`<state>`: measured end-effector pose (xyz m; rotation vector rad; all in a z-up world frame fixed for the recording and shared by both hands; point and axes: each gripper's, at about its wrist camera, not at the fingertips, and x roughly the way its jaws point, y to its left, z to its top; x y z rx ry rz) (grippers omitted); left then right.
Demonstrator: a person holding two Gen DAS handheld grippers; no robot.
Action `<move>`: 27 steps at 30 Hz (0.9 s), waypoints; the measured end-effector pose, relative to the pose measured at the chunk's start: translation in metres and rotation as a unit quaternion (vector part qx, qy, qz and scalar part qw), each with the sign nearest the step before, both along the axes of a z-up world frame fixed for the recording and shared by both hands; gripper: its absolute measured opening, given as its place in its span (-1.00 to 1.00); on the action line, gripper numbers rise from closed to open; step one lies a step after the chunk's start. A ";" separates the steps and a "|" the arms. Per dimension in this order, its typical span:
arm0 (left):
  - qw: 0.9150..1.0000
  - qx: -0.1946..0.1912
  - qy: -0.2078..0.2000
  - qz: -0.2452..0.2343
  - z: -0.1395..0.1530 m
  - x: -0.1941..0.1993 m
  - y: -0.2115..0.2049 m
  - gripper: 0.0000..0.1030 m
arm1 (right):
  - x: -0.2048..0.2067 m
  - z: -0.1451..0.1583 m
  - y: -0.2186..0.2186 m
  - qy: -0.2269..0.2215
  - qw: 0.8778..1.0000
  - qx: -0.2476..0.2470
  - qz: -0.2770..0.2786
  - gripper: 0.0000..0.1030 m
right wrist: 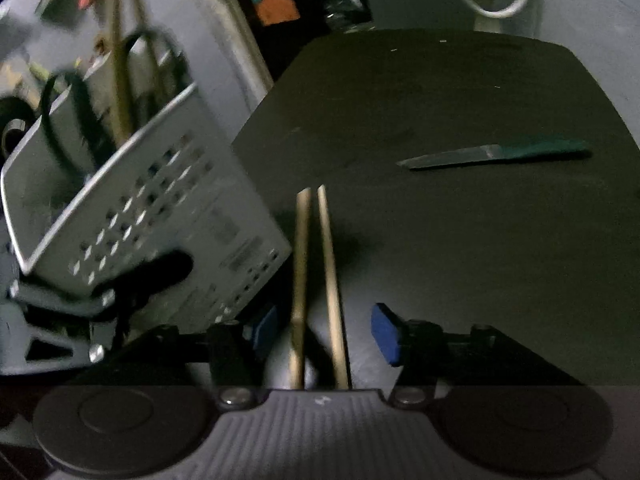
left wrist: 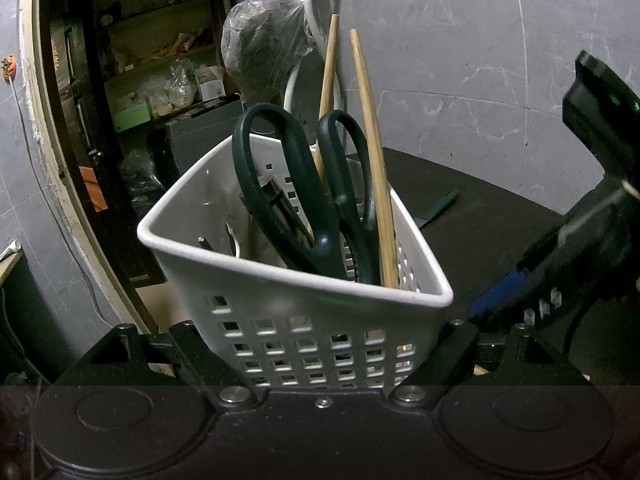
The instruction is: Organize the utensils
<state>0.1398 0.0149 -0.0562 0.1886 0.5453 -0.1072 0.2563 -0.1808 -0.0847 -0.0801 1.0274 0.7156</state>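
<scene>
Your left gripper (left wrist: 320, 354) is clamped on the white perforated plastic basket (left wrist: 296, 308), its two black fingers pressing the lower walls on either side, and the basket stands tilted in that grip above the dark table (left wrist: 480, 220). Inside it you have a pair of large dark green-handled scissors (left wrist: 320, 200), handles up, and two long light wooden chopsticks (left wrist: 372, 152) leaning toward the far right corner and rising well above the rim. A few smaller dark items sit lower in the basket, too hidden to name.

Your right gripper (right wrist: 320, 332) points down at the table with its jaws standing apart; the blue pads (right wrist: 384, 334) touch nothing. Between them lie two more pale wooden chopsticks (right wrist: 316, 280), side by side and nearly parallel, running away from the camera on the tabletop, with a clear gap to the pad on the right. The pad on the left is close to the nearer stick, but you cannot tell whether it touches.

Just left of those sticks is the basket in the left gripper's hold, blurred in this view. Farther out on the table, to the right, a knife with a grey blade and dark green handle (right wrist: 496, 156) lies flat, well apart from the chopsticks.
</scene>
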 end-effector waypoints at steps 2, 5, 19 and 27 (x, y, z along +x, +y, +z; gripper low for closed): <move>1.000 0.000 0.000 0.000 0.000 0.000 0.000 0.66 | -0.005 -0.003 0.009 -0.007 1.000 -0.024 0.015 0.12; 1.000 0.000 0.000 0.000 0.000 0.000 0.000 0.66 | -0.015 -0.002 0.023 -0.036 0.997 -0.066 0.031 0.04; 1.000 -0.001 0.000 0.001 0.000 0.000 0.000 0.66 | -0.012 -0.004 0.018 -0.071 0.990 -0.117 0.040 -0.73; 1.000 0.000 -0.001 0.000 0.000 0.000 0.000 0.66 | 0.038 -0.004 -0.011 -0.039 0.996 -0.080 -0.008 -0.73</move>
